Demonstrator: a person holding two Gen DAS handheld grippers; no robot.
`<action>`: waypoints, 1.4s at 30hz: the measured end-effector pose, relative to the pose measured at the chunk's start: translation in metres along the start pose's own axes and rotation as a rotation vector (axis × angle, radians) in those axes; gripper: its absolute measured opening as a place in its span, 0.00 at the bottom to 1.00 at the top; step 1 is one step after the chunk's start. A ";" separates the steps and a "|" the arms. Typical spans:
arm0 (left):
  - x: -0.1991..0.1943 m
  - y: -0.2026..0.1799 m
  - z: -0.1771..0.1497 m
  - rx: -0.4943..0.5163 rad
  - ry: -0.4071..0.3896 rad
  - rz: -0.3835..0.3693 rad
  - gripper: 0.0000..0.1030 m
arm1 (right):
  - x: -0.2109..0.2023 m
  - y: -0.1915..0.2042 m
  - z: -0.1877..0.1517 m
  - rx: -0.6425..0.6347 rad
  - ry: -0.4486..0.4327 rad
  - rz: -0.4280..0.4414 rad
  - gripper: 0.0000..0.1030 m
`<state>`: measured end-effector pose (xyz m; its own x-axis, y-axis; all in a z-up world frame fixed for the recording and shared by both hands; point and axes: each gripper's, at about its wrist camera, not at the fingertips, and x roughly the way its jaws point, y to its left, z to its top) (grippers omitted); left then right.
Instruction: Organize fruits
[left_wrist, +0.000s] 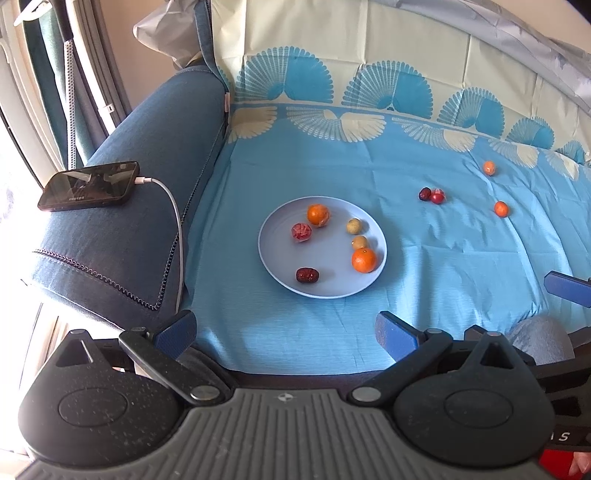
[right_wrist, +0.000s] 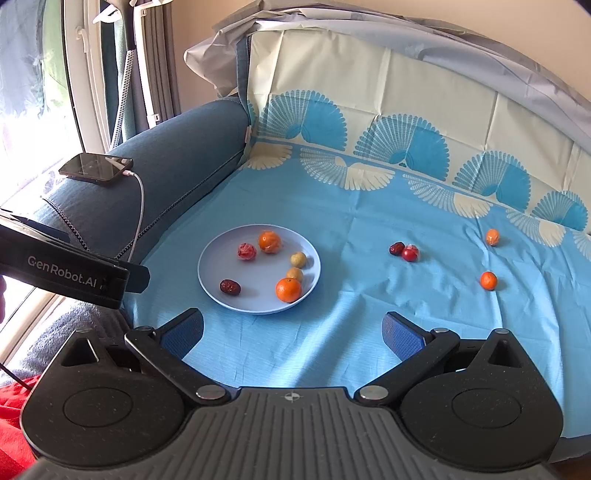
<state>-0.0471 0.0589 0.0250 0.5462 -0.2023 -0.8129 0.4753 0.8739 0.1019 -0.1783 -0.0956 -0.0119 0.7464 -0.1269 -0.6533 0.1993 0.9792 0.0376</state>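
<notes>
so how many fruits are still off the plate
4, all on the blue cloth right of the plate: a dark red date touching a wrapped red fruit, a far small orange, and a nearer small orange.

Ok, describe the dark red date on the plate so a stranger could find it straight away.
Start at the pale blue plate on the blue sheet, near the sofa arm. Go to the plate's near-left part, away from the other fruit. There lies the date: dark red, wrinkled and oblong, while its neighbours on the plate are round and orange, tan or wrapped pink-red.
</notes>
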 end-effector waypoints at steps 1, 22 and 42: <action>0.001 -0.002 0.001 0.005 0.003 0.003 1.00 | 0.000 -0.002 0.000 0.007 -0.004 -0.004 0.99; 0.168 -0.164 0.145 0.408 -0.031 -0.105 1.00 | 0.096 -0.206 -0.012 0.356 -0.029 -0.354 0.99; 0.360 -0.248 0.182 0.544 0.063 -0.368 0.21 | 0.299 -0.327 -0.014 0.381 0.028 -0.440 0.78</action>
<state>0.1572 -0.3106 -0.1890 0.2479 -0.4045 -0.8803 0.9129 0.4016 0.0726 -0.0291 -0.4510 -0.2295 0.5254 -0.4994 -0.6888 0.7051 0.7087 0.0240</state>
